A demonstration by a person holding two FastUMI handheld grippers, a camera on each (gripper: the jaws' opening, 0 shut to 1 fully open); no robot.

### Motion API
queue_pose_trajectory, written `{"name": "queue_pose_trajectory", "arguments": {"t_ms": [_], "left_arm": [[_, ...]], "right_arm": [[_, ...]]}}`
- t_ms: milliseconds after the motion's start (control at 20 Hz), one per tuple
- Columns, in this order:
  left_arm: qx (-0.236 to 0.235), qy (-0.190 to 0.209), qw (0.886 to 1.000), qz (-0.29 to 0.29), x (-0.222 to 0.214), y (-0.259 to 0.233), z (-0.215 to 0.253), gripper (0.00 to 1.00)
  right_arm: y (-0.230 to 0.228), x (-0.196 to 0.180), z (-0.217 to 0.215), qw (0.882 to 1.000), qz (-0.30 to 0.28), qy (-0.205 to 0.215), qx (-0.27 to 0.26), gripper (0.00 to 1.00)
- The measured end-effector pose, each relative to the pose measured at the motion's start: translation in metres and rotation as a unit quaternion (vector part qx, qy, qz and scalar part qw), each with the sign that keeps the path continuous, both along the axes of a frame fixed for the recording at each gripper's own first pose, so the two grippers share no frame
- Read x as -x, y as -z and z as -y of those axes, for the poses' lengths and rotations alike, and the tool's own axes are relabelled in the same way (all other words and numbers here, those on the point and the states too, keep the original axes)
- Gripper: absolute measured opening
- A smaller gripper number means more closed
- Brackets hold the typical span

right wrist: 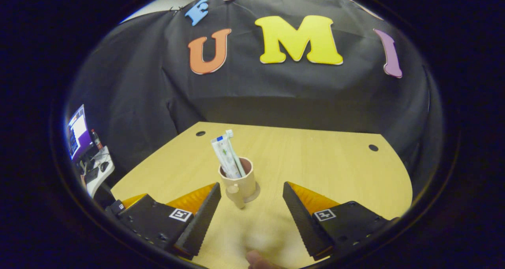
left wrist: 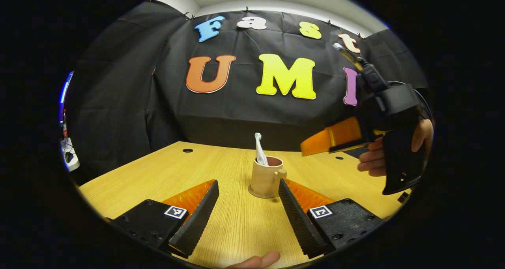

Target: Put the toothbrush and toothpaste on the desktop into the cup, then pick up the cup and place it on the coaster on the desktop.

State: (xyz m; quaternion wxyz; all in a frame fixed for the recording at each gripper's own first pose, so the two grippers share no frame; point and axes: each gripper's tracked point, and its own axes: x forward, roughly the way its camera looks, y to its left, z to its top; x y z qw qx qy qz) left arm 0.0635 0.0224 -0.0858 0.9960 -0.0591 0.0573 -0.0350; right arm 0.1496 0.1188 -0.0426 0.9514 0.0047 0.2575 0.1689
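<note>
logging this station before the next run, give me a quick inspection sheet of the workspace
surface: wooden desk, round holes near its far edge
job's things: cup upright on a coaster; toothbrush and toothpaste stand in the cup
clutter: nothing seen
grippers: left tongs open, low, cup just beyond the tips; right tongs open, above the desk, cup handle facing them
cables: a thin one by the raised right tongs, in the left gripper view
surroundings: black cloth wall; lit screen and side desk at far left
</note>
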Motion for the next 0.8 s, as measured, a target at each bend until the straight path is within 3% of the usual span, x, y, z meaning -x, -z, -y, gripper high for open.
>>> {"name": "queue_pose_trajectory", "arguments": {"t_ms": [300,350,500,600,800], "left_arm": [[-0.008,-0.005,1.0,0.023,0.005,-0.045,0.016,1.0],[-0.012,-0.005,0.999,0.03,0.007,-0.053,0.019,0.96],[-0.024,0.008,0.999,0.042,0.017,-0.073,0.042,0.96],[-0.037,0.019,0.998,0.051,0.023,-0.083,0.058,0.96],[-0.049,0.021,0.997,0.048,0.04,-0.087,0.078,0.96]], "right_arm": [[-0.029,0.036,0.07,0.997,0.067,0.04,0.0,0.96],[-0.032,0.043,0.079,0.996,0.072,0.046,-0.006,0.95],[-0.038,0.059,0.106,0.993,0.091,0.066,-0.025,0.95],[-0.037,0.078,0.098,0.99,0.11,0.079,-0.027,0.95],[-0.031,0.094,0.129,0.982,0.153,0.105,0.02,0.95]]}}
